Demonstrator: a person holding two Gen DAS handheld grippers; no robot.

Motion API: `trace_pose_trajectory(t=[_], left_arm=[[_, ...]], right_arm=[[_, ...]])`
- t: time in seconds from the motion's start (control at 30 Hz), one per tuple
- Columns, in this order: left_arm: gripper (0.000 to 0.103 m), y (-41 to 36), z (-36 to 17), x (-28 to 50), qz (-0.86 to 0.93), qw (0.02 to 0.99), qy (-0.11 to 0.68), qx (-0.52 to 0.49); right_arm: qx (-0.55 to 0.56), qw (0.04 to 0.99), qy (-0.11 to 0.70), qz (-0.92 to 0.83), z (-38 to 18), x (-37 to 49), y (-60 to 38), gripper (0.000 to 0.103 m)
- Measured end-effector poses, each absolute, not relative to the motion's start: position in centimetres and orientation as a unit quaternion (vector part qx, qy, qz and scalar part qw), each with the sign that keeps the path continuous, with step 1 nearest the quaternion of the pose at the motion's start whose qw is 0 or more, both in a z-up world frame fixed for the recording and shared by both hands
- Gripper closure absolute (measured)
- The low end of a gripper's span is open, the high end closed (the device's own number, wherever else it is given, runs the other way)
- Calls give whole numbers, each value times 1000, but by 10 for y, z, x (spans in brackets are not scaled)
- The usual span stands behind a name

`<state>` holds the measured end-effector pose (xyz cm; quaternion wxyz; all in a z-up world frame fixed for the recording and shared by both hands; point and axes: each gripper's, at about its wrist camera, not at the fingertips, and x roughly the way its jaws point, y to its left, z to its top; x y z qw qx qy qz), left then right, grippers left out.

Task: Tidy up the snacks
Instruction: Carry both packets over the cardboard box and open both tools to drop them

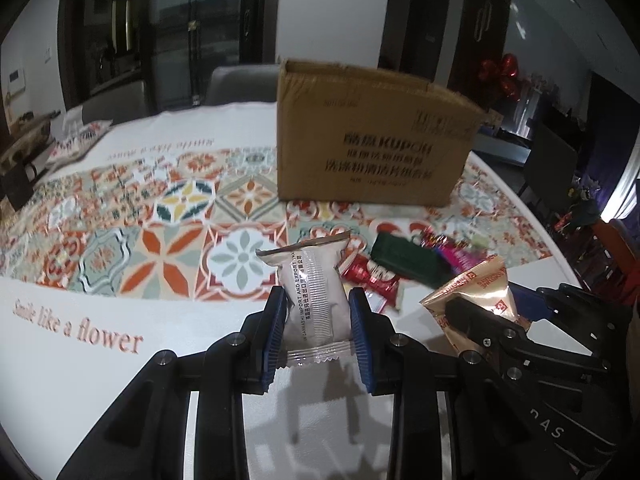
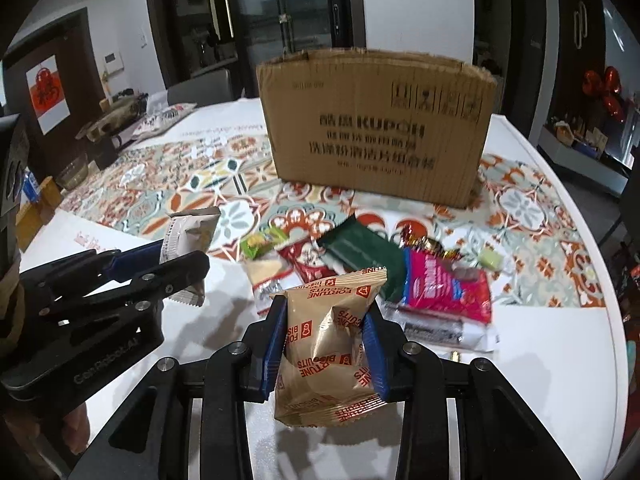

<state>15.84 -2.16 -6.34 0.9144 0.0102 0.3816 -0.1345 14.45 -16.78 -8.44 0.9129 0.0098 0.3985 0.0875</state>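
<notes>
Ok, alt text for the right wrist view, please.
The right gripper clamps a tan fortune biscuits packet above a white table. Beyond lie a snack pile and a cardboard box.

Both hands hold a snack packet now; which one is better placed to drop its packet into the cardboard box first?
Probably right. The right gripper with the biscuit packet faces the cardboard box head-on; from the left gripper with the white packet, the box sits off to the right.

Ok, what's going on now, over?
Left gripper shut on white packet. Right gripper shut on biscuit packet. Cardboard box ahead, snack pile between.
</notes>
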Motion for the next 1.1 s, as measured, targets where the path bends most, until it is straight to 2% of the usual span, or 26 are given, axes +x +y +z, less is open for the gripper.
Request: trace_pose_trajectory(t=[0.53, 1.1], left_arm=[[71, -38, 16, 180, -194, 921, 338, 22], [71, -66, 65, 276, -204, 921, 326, 64]], right_arm=[[14, 945, 316, 83, -7, 157, -191, 66], [4, 953, 296, 63, 52, 240, -217, 65]])
